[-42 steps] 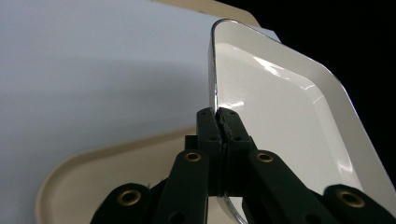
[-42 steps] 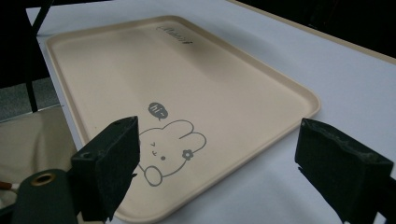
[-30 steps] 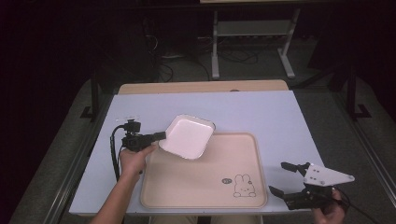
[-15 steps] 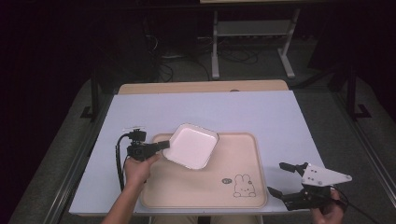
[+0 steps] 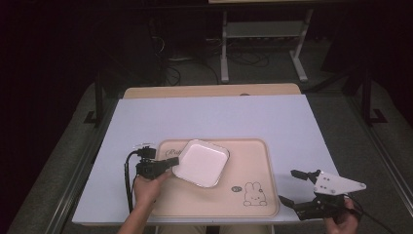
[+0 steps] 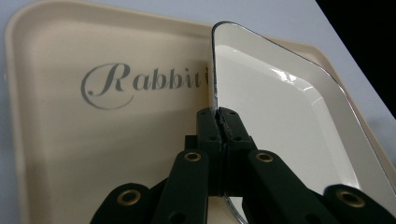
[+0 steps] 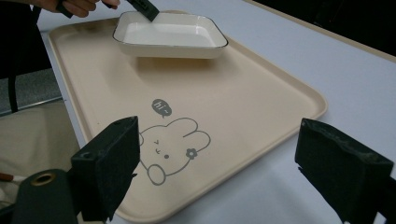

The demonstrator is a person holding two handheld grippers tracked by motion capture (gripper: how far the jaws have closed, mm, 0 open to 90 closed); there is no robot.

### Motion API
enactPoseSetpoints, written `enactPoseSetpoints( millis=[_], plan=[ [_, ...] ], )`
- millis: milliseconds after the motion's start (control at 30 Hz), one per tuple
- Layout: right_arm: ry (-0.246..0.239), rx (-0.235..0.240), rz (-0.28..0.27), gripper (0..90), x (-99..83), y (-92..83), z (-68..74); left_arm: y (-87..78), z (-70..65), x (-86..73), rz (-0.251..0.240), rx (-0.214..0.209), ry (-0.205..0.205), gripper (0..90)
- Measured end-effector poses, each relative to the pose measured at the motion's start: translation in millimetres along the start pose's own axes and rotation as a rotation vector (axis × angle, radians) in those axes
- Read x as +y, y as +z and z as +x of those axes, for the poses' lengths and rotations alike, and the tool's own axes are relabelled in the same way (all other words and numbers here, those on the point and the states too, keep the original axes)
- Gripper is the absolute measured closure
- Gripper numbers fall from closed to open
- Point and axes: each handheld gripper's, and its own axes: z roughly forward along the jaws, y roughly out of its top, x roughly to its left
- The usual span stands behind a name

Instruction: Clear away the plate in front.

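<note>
Currently, per station:

Left jaws: closed together on the near rim of the white square dish [image 6: 280, 126]; the rim edge runs up from between the two black tips in the left gripper view.

Left gripper [image 5: 163, 168]: positioned at the left edge of the tray, pointing toward the right across it.

Dish position: over the upper-left part of the beige tray [image 5: 253, 165], beside the printed "Rabbit" lettering [image 6: 140, 81]. In the right gripper view the dish [image 7: 170, 35] casts a shadow on the tray floor beneath it; whether its base touches the tray cannot be told.

Left hand [image 5: 146, 187]: wrapped around the gripper body from below, forearm entering from the bottom edge; black cable [image 5: 127, 180] loops down at its left side.

Right jaws: spread wide apart, holding nothing; the tray's near-right corner lies between them in the right gripper view.

Right gripper [image 5: 292, 187]: near the front-right corner of the tray, over the white table [image 5: 292, 122], well apart from the dish; grey three-cornered plate [image 5: 336, 184] on top.

Right hand [image 5: 343, 219]: grips the body from below at the bottom edge.

Tray print: rabbit drawing [image 7: 170, 147] with a "hi~" bubble at the near-right area.
</note>
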Motion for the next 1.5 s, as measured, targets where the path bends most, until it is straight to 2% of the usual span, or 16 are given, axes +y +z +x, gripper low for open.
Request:
enactPoseSetpoints(
  millis=[100, 167, 267, 333, 467, 567, 633, 700, 767, 1000, 1167, 1333, 1500],
  plan=[
    [-0.006, 0.003, 0.001, 13.1, 0.4, 0.6, 0.3, -0.7, 1.2, -6.3, -0.004, -0.013, -0.032, 88.7],
    [-0.007, 0.008, 0.004, 13.1, 0.3, 1.1, 0.5, -2.0, 0.3, -8.5, -0.011, -0.002, -0.03, 88.6],
    [-0.007, 0.009, 0.003, 13.1, 0.4, 1.5, 0.4, -3.5, 0.0, -10.7, -0.012, 0.023, -0.026, 88.6],
    [-0.009, 0.012, 0.005, 13.1, 0.7, 2.0, 0.2, -3.9, 0.2, -13.3, -0.007, 0.067, -0.01, 88.6],
    [-0.009, 0.014, 0.006, 13.1, 1.1, 2.9, 0.8, -3.5, -1.2, -17.5, -0.003, 0.091, -0.009, 88.6],
    [-0.012, 0.014, 0.006, 13.1, 1.0, 2.7, 1.0, -4.0, -5.3, -19.3, -0.002, 0.122, 0.009, 87.7],
    [-0.007, 0.013, 0.004, 13.1, 1.0, 2.5, 0.8, -3.9, -8.3, -20.6, 0.012, 0.137, 0.022, 85.7],
    [-0.005, 0.014, 0.002, 13.1, 1.0, 2.5, 0.6, -5.3, -11.3, -22.1, 0.024, 0.132, 0.025, 76.7],
    [-0.004, 0.017, -0.002, 13.1, 1.2, 2.4, 0.7, -6.9, -16.7, -25.2, 0.038, 0.145, 0.057, 72.1],
    [-0.001, 0.017, -0.008, 13.1, 1.5, 1.9, 1.7, -10.2, -23.1, -35.9, 0.055, 0.127, 0.079, 69.5],
    [-0.004, 0.018, -0.006, 13.1, 1.9, 2.7, 2.0, -10.7, -27.0, -40.0, 0.062, 0.127, 0.111, 70.4],
    [0.005, 0.016, -0.014, 13.1, 1.4, 1.1, 1.5, -8.5, -32.8, -42.8, 0.07, 0.096, 0.132, 70.6],
    [0.006, 0.015, -0.016, 13.1, 1.3, 0.8, 1.0, -8.4, -34.9, -46.3, 0.067, 0.086, 0.133, 69.3]
  ],
)
